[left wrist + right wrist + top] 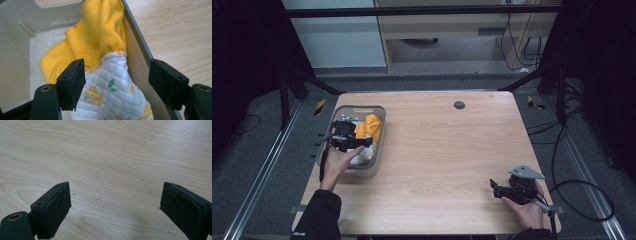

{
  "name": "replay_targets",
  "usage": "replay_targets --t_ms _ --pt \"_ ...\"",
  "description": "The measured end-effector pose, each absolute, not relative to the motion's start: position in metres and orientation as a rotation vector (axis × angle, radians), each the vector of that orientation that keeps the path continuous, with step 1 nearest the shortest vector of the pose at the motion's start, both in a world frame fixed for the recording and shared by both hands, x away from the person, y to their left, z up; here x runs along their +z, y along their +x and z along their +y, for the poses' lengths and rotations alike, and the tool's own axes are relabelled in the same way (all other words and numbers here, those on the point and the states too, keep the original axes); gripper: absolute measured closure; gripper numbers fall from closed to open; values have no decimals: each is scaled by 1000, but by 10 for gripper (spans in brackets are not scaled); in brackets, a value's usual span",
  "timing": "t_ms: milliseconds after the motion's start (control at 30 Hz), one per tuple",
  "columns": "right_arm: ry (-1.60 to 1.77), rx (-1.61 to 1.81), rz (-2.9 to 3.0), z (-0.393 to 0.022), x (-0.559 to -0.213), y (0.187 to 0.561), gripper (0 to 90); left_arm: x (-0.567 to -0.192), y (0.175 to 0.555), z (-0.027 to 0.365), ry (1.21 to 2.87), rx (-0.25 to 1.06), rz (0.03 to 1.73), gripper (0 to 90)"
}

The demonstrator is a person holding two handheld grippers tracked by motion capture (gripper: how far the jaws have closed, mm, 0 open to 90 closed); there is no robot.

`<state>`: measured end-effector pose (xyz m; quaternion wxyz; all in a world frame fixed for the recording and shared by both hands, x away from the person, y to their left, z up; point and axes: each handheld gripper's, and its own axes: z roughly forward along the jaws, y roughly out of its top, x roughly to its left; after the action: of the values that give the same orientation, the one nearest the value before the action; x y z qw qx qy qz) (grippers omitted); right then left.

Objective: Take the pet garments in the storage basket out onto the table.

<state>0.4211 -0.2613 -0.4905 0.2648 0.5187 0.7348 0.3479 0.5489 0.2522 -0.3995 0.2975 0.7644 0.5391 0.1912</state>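
A grey plastic basket point(358, 107) stands at the table's left side, and a yellow cloth point(100, 32) drapes over its right wall. Below it lies a white quilted cloth point(110, 95) with a yellow flower print. My left gripper point(117, 82) reaches into the basket from the near side. Its jaws are wide apart, the left one inside against the white cloth, the right one outside the basket's wall point(137, 62). In the high view the left gripper point(364, 142) sits over the yellow cloth point(371, 125). My right gripper point(113, 205) rests open near the front right corner, with bare wood between its jaws.
The wooden table point(442, 150) has a small dark round cap point(459, 105) near its far edge. My right gripper point(493, 189) lies close to the table's front right edge. Cables and metal frame legs stand on the floor around the table.
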Motion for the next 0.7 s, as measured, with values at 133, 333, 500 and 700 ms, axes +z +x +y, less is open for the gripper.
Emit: replay_targets --t_ms 133,333,500,700 --pt "1407 944 1987 -261 -490 421 96 -401 551 251 2044 503 1440 312" --pt "1401 939 1990 -261 -491 421 95 -406 553 249 2063 479 1461 337" --pt "1403 937 1995 -260 -491 421 95 -410 555 248 2087 459 1477 372" --pt "1401 935 2002 -260 -492 421 95 -415 558 245 2121 442 1492 405"
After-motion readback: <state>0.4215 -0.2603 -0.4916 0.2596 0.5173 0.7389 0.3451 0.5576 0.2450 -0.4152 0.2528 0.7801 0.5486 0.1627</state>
